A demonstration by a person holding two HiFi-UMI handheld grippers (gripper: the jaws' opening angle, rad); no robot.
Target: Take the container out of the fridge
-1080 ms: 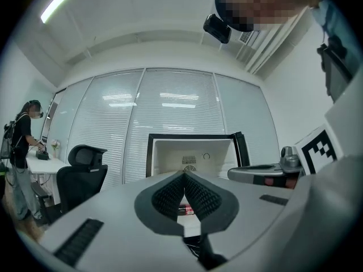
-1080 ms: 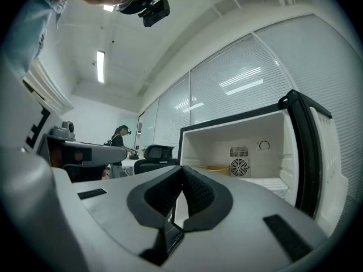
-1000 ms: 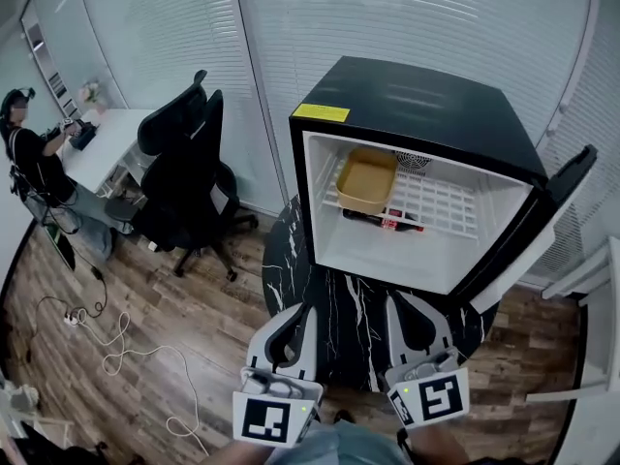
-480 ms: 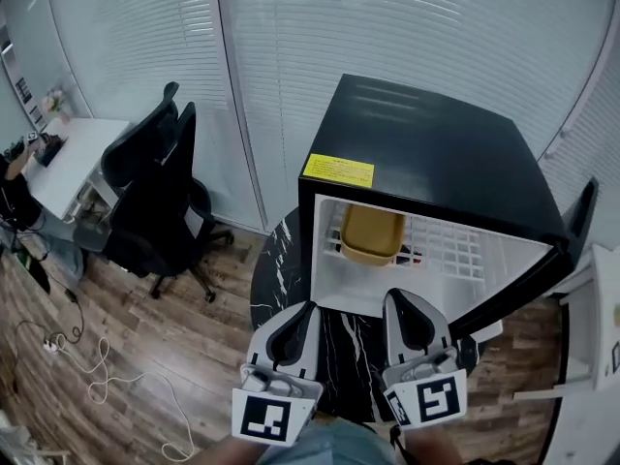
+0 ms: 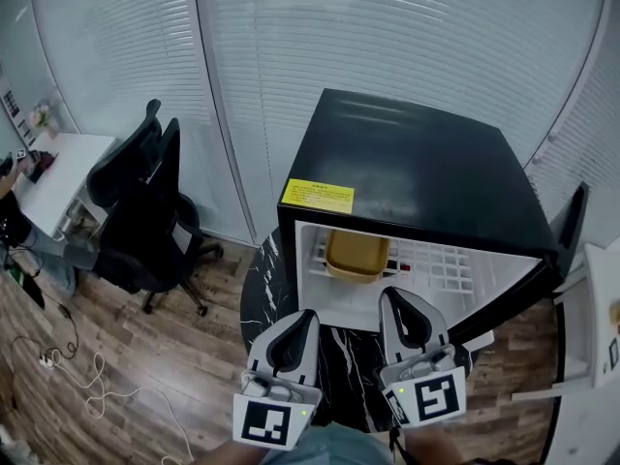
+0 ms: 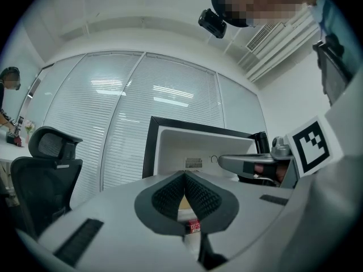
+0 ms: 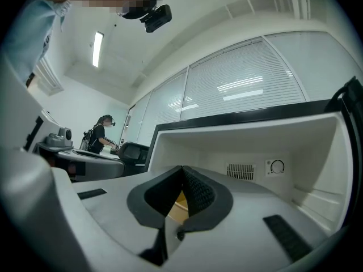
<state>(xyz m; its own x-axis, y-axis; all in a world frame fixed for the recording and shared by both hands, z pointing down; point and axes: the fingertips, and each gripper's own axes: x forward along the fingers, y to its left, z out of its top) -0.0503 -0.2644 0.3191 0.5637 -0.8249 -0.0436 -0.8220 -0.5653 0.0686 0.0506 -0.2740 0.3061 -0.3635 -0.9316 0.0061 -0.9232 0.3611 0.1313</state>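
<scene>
A tan container [image 5: 356, 254] sits on the left of the wire shelf inside the open black fridge [image 5: 417, 168]. Beside it, something with a red label [image 5: 400, 266] peeks out on the shelf. Both grippers hover side by side in front of the fridge opening, below the shelf and apart from the container. My left gripper [image 5: 305, 315] is shut with nothing in it, and so is my right gripper [image 5: 389, 294]. In the left gripper view a tan sliver of the container [image 6: 182, 200] and a red label [image 6: 193, 226] show past the shut jaws. The right gripper view shows the container [image 7: 178, 200] behind its shut jaws.
The fridge door [image 5: 567, 223] stands open to the right. The fridge rests on a round black marble table [image 5: 334, 352]. A black office chair [image 5: 136, 211] stands at the left. Farther left is a white desk [image 5: 53, 163]. A cable [image 5: 87, 376] lies on the wooden floor.
The head view has risen and drawn closer: more of the fridge top shows, less of its inside. Both grippers stay shut and have edged toward the opening.
</scene>
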